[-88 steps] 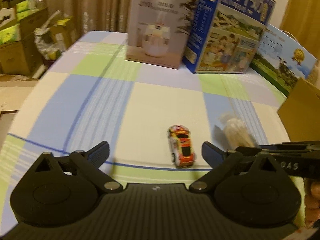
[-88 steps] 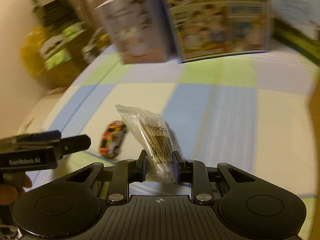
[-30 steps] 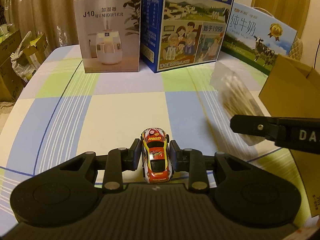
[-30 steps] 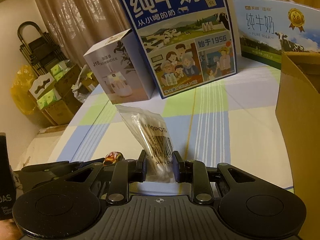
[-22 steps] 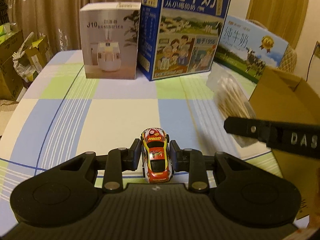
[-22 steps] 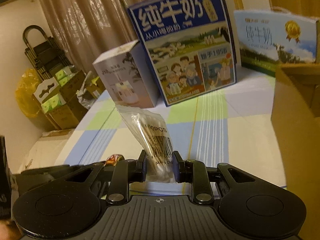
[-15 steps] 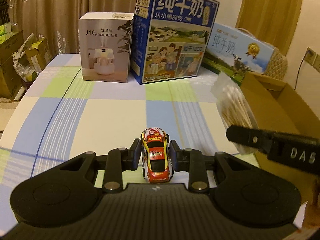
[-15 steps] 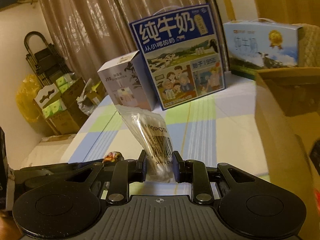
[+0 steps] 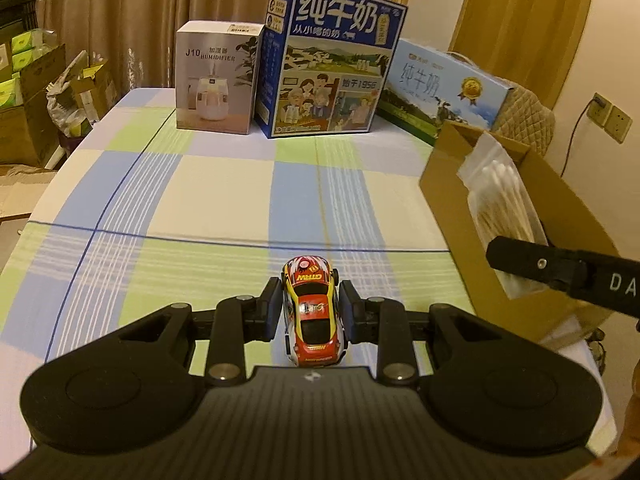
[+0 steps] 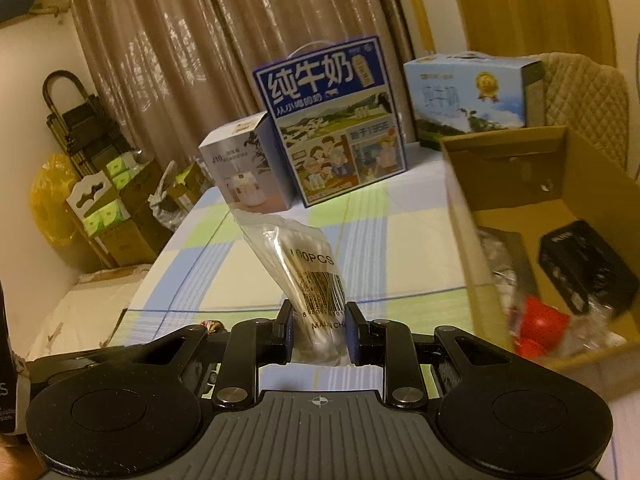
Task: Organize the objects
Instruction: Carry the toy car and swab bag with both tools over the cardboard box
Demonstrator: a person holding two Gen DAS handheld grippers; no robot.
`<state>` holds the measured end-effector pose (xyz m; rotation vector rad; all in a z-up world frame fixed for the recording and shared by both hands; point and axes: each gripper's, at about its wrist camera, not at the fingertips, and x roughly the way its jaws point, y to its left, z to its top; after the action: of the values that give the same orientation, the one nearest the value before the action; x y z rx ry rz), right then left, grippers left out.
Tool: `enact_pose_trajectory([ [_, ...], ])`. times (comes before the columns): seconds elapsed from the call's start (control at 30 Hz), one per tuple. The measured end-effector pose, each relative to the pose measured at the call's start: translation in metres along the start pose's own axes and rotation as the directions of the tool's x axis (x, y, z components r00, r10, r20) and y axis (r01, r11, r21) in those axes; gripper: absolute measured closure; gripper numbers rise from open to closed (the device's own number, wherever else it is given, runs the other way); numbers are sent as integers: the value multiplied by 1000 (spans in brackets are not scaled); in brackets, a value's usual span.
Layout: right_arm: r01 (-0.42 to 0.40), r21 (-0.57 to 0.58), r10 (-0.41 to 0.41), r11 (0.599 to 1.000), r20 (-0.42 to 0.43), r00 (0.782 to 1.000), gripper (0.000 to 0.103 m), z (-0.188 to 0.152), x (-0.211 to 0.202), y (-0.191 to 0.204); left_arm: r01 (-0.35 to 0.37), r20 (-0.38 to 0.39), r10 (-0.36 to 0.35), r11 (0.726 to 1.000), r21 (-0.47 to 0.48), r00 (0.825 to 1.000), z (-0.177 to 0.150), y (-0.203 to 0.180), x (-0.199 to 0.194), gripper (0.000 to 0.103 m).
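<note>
- left gripper [image 9: 309, 310]: jaws pinched on the toy car [image 9: 312, 306], one pad on each side of the body, car nose pointing away from the cam, held above the checked tablecloth [image 9: 200, 200].
- right gripper [image 10: 319, 334]: jaws pinched on the lower end of the cotton swab bag [image 10: 308, 276]; bag sticks up and leans left, "100pcs" and barcode facing the cam.
- in left wrist view the swab bag [image 9: 502, 204] sits up by the near-left rim of the cardboard box [image 9: 448, 184], w/ the right gripper's finger crossing in front of it; can't tell if bag touches the rim.
- cardboard box open on top, at right edge of the table; inside, per right wrist view: a black item [image 10: 584, 268], sth red [image 10: 540, 322] and clear plastic wrap, all blurred.
- back of table: humidifier box [image 9: 218, 78] at left, tall blue milk carton case [image 9: 332, 60] just beside it, lighter blue milk case [image 9: 440, 88] further right, behind the cardboard box.
- curtains [image 9: 160, 0] behind the table; stacked cartons [image 10: 112, 208] on the floor at left.
</note>
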<state>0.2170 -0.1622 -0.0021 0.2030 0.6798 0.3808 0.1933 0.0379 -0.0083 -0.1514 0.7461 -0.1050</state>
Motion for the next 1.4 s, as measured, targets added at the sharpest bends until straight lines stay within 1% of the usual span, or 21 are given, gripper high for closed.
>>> enact_pose_trajectory([
  [0.2, 5, 20, -5, 1000, 33, 999, 81, -1, -43, -3, 21, 8, -21, 1000, 9, 1000, -11, -25, -30, 78],
  [0.3, 10, 24, -11, 1000, 47, 999, 81, -1, -64, -9, 67, 10, -67, 998, -10, 998, -15, -38, -42, 78],
  [0.37, 21, 34, -23, 999, 58, 998, 81, -2, -78, -17, 92, 16, -92, 996, -6, 996, -16, -51, -51, 78],
  [0.53, 87, 94, -96, 992, 94, 991, 81, 5, -118, -60, 149, 29, -150, 988, 38, 988, -10, -89, -65, 78],
  [0.73, 138, 180, -163, 974, 129, 978, 81, 18, -154, -109, 207, 30, -212, 972, 112, 977, 4, -147, -64, 78],
  [0.83, 143, 194, -172, 971, 139, 975, 81, 22, -163, -124, 225, 27, -231, 964, 141, 973, 8, -172, -59, 78],
  [0.97, 145, 207, -177, 967, 142, 974, 81, 23, -167, -140, 234, 16, -240, 957, 170, 971, 13, -195, -51, 78],
  [1.13, 143, 227, -178, 963, 143, 974, 81, 24, -168, -158, 242, -2, -246, 951, 194, 969, 18, -215, -43, 78],
  [1.4, 148, 238, -185, 960, 143, 972, 81, 29, -166, -179, 253, -24, -254, 941, 226, 967, 24, -235, -27, 78],
])
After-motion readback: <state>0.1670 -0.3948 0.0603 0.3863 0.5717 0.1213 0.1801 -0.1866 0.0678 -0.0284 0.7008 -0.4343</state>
